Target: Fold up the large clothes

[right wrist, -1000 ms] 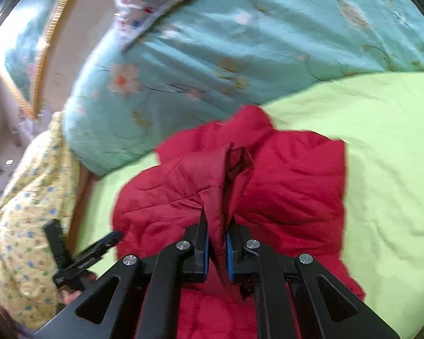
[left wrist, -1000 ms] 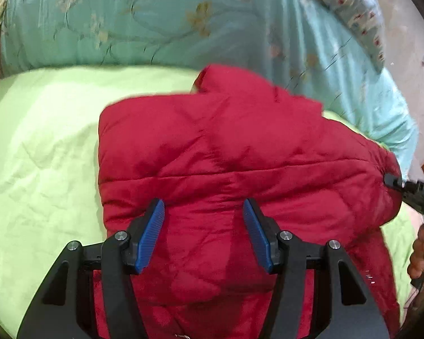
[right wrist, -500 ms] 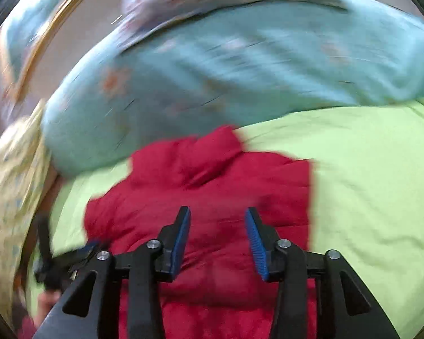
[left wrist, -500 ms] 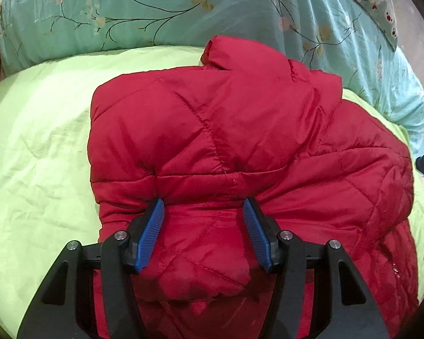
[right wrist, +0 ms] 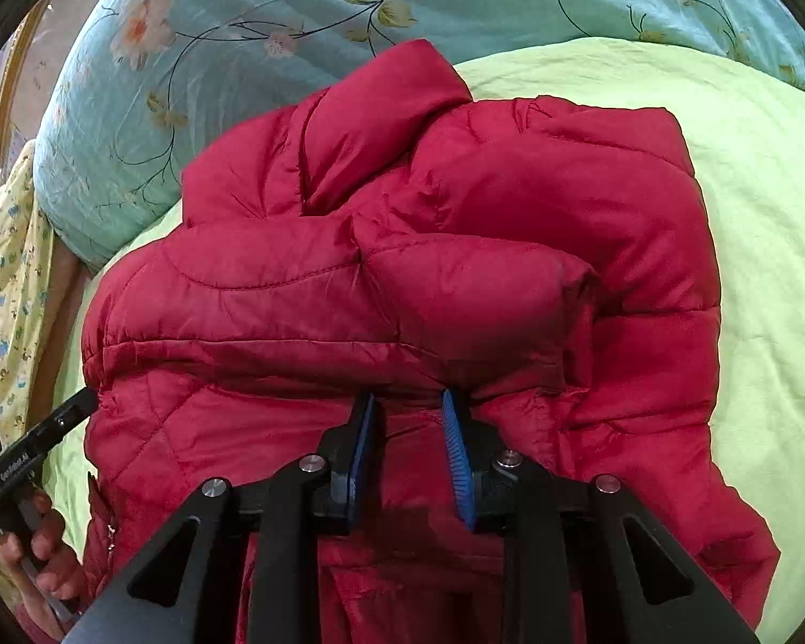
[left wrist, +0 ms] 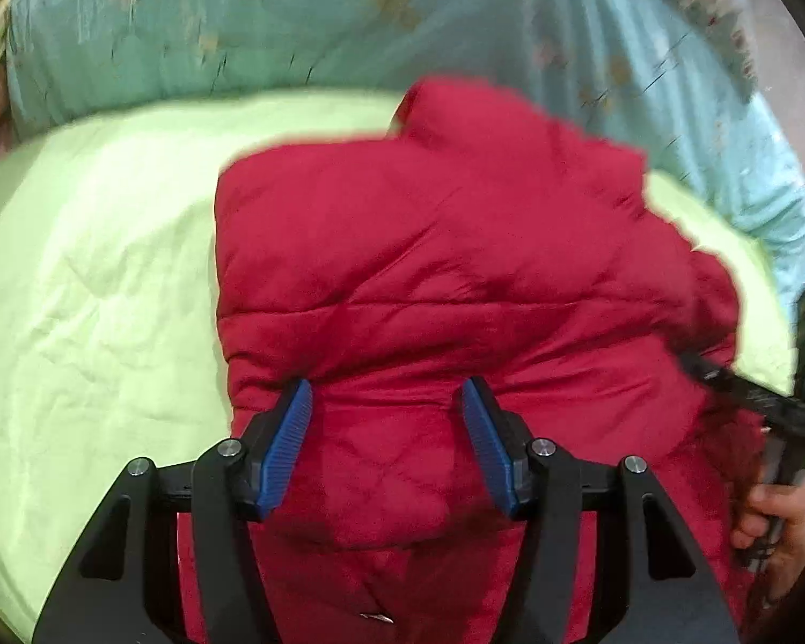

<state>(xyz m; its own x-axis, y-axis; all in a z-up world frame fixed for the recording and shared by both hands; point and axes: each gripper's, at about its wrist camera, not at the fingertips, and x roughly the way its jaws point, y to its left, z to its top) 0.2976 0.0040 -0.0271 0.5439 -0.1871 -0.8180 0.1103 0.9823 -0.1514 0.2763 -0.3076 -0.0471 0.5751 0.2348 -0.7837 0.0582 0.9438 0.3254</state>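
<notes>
Two grippers are held low over a red quilted puffer jacket [right wrist: 402, 279], which is spread, partly folded, on a light green bedsheet [right wrist: 751, 172]. In the right wrist view a padded fold of the jacket, apparently a sleeve, is laid across its body, and the collar is pointed toward a turquoise floral quilt [right wrist: 295, 5] heaped at the far edge of the sheet. A yellow patterned cloth [right wrist: 11, 279] is seen at the left border of that view.

The right gripper [right wrist: 410, 402] is set at the near edge of the folded layer. Its jaws have just been closing; a narrow gap is left between the blue pads [right wrist: 459, 456], with a little red fabric between them, but whether the pads press on it cannot be told.

The left gripper [left wrist: 386, 392] is held half open, its blue pads [left wrist: 287, 445] standing to either side of a puffed bulge of the jacket; whether that bulge is pinched cannot be told, since the picture is blurred. At the right edge of the left wrist view a hand [left wrist: 773, 520] is seen around the other gripper's handle.
</notes>
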